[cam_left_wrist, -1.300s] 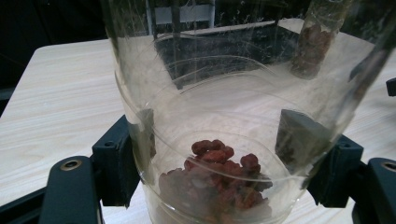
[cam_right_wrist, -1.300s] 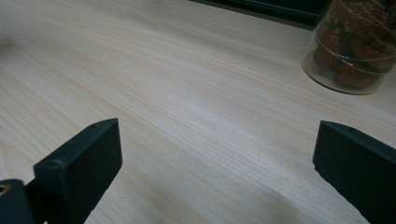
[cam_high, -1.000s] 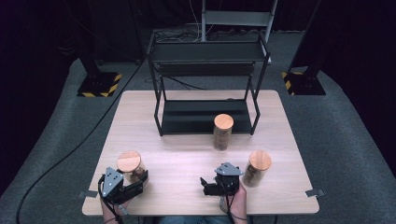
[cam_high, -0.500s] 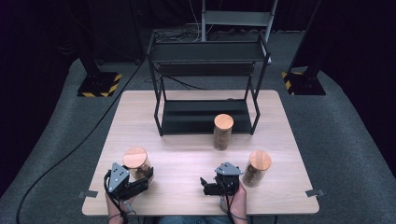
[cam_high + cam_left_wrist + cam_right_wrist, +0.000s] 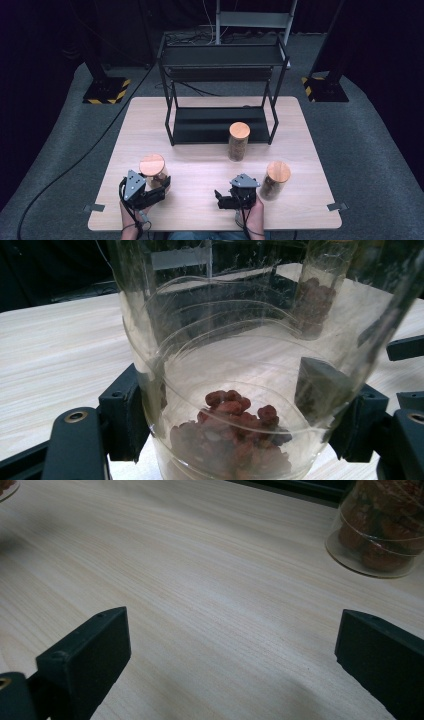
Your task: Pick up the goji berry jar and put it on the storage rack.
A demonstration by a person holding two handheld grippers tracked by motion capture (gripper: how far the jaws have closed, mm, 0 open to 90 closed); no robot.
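Three glass jars with round wooden lids stand on the pale wooden table point(image 5: 200, 210). The left jar point(image 5: 152, 170) holds red-brown pieces, and my left gripper point(image 5: 156, 189) is shut on its lower body. In the left gripper view that jar point(image 5: 240, 365) sits between both black pads point(image 5: 125, 415), which press on the glass. My right gripper point(image 5: 231, 194) is open low over bare table, left of the right jar point(image 5: 276, 180). In the right gripper view its jaws stand wide apart around the gripper midpoint point(image 5: 235, 650), with a jar point(image 5: 380, 535) at the upper right.
A black two-level rack point(image 5: 220, 55) stands at the back of the table, with the middle jar point(image 5: 238, 140) just in front of its lower shelf. Cables trail from both grippers. Grey floor and dark stands surround the table.
My left gripper has moved to the right and slightly away from the front edge, taking the left jar with it. The right gripper has stayed put.
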